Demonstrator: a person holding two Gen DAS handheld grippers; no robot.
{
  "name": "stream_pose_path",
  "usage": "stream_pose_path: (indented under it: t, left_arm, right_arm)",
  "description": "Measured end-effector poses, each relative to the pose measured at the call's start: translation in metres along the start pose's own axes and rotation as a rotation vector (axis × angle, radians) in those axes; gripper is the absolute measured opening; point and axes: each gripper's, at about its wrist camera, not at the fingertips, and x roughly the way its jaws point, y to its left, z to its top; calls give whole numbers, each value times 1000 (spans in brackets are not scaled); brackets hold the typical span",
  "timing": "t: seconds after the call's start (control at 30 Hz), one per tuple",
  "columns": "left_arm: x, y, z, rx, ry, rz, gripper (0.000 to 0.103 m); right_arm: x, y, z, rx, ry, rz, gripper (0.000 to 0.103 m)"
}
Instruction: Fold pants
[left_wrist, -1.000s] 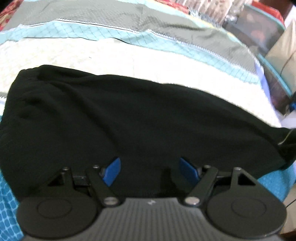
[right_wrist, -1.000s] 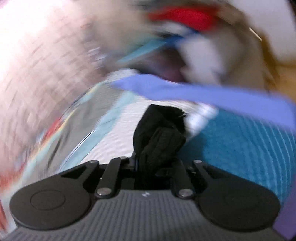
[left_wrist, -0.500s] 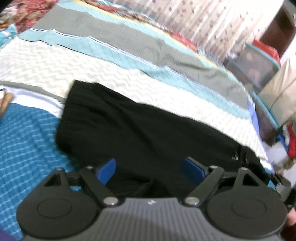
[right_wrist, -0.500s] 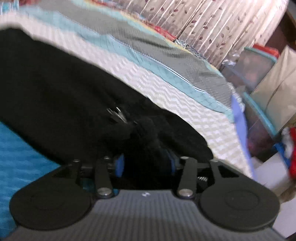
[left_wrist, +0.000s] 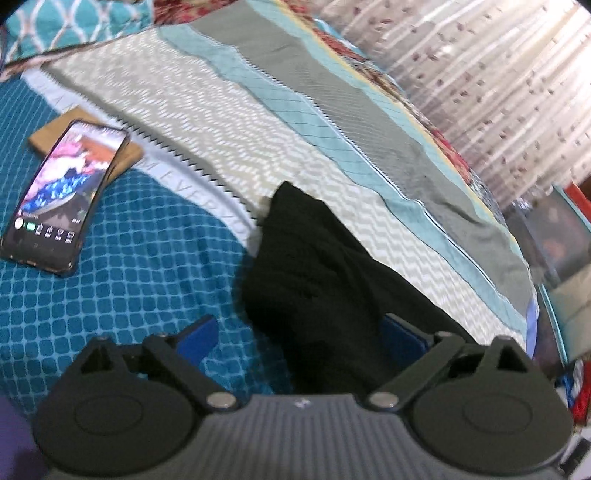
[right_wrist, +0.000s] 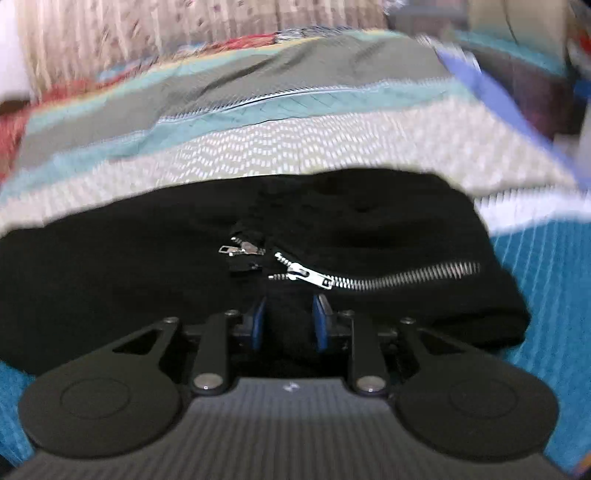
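Pants (left_wrist: 325, 273) now lie as a shorter, doubled black bundle on the bed (left_wrist: 155, 280), where a second ago they stretched long across it — a fold has just gone over. The left gripper (left_wrist: 301, 332) has swung to the bundle's end; its jaws are opening wide, with cloth between them but no pad pressing, so that edge looks released. The right gripper (right_wrist: 287, 320) had a bunched end clamped a second ago; now its jaws are closing again, with a ridge of black cloth between the blue pads, just under the zipper (right_wrist: 369, 278), and they seem to pinch it. My read: one fold is laid, and the right hand is taking hold for the next. Bedding is striped: blue check, cream zigzag, teal, grey. A phone (left_wrist: 59, 199) lies on the blue part, well apart from the pants. Curtains (left_wrist: 498, 92) hang behind the bed.
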Motion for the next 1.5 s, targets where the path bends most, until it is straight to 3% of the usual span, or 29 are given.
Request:
stream_pose_path:
  t: [0.1,0.2,0.3,0.37,0.43,0.5,0.53,0.57,0.67,0.7,0.73,0.8,0.9,0.93,1.0,1.1,1.17,1.27,1.33,1.43,1.5]
  left_arm:
    - [16,10,4,-23,24,-7,103]
    - [42,19,9,-56,71,-3,103]
    - [67,23,11,-88,117,-31,103]
    - [77,21,11,-91,129,-35,103]
    - [82,14,11,-79,123,-54,102]
    - [87,9,10,-65,110,-51,89]
    - [90,6,9,-53,110,-44,62]
    - [93,5,10,-45,116,-35,49]
    - [93,6,10,-59,119,-49,36]
    - [89,2,9,-41,108,-48,35]
    - [84,-5,8,-10,92,-52,34]
    - [73,-30,4,82,52,-66,34]
    - [60,-94,-16,367,-22,-54,34]
    - [57,-114,-25,458,-41,-56,34]
    - [57,-151,-49,620,-51,-92,35]
    - [72,-192,-86,788,0,-130,40]
    - [89,-215,-114,893,59,-120,57]
    - [96,-231,-143,992,122,-147,75]
    - [85,-232,-152,1024,128,-186,83]
    - [57,-217,-147,1046,115,-254,86]
    - [41,-199,-133,988,112,-275,87]
  right_arm:
    - [-25,24,11,-15,-113,2,33]
    - [-38,55,17,-2,-150,95,33]
    - [-14,97,24,43,-47,301,27]
    - [6,133,24,26,29,397,16]
    - [28,173,28,5,98,490,13]
    - [50,207,36,18,150,573,13]
    - [61,225,38,40,182,601,12]
    - [75,240,40,69,213,619,12]
    - [124,278,40,137,362,642,12]
    - [143,287,34,159,438,633,2]
    - [154,291,28,210,455,643,0]
    - [165,289,26,313,482,675,0]
    - [165,286,29,352,495,717,1]
    - [162,283,31,373,489,725,8]
    - [148,266,35,428,410,730,10]
    - [123,216,39,557,253,701,10]
    - [106,185,36,623,180,654,10]
    - [86,148,33,644,101,551,12]
    - [77,133,26,661,76,510,25]
    - [68,122,15,716,29,477,38]
    - [66,112,9,755,27,513,44]
